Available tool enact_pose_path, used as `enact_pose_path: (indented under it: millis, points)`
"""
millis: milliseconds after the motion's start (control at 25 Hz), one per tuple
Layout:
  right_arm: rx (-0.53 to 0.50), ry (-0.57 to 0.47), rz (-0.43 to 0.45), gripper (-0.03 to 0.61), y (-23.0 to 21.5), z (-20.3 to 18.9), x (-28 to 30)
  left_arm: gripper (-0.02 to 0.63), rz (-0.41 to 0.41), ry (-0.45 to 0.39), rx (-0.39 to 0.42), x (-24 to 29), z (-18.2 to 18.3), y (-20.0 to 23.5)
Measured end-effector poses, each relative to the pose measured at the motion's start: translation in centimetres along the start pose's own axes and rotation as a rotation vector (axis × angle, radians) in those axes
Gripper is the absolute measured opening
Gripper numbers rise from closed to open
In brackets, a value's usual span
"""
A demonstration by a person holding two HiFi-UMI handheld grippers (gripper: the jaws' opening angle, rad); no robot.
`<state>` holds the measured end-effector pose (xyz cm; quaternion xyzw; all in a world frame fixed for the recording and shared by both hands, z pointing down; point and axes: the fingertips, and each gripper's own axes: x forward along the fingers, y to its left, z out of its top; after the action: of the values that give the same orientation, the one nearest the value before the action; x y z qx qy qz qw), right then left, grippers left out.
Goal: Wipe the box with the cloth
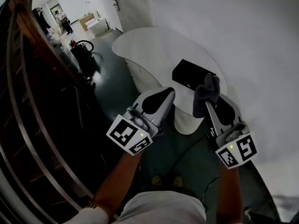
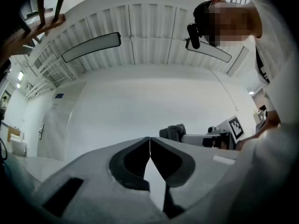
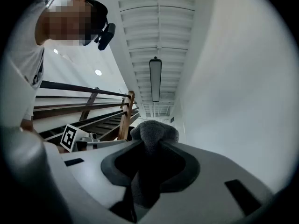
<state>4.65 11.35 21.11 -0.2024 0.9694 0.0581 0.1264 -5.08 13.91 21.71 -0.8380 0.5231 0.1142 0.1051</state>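
In the head view a flat black box (image 1: 191, 73) lies on the near end of a white oval table (image 1: 149, 45). My right gripper (image 1: 209, 101) hovers just in front of the box, shut on a dark grey cloth (image 1: 207, 91) that bunches up above its jaws. In the right gripper view the cloth (image 3: 152, 136) fills the gap of the right gripper (image 3: 148, 155). My left gripper (image 1: 169, 94) is held beside it to the left, shut and empty. In the left gripper view the left gripper (image 2: 149, 146) has its jaws meeting, with the cloth (image 2: 174, 132) beyond. Both grippers tilt upward; neither gripper view shows the box.
A dark stair railing (image 1: 28, 78) runs along the left. A white wall (image 1: 243, 41) curves behind the table. The table stands on a ribbed white base (image 1: 187, 120). A cable (image 1: 198, 141) lies on the dark floor. A person (image 1: 63, 21) stands far off.
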Motion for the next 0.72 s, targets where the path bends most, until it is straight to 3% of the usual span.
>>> enact_pose_path:
  millis: [720]
  points:
    - [0.039, -0.003, -0.028, 0.094, -3.2, -0.9, -1.1, 0.017, 0.013, 0.025, -0.004, 1.4, -1.6, 0.5]
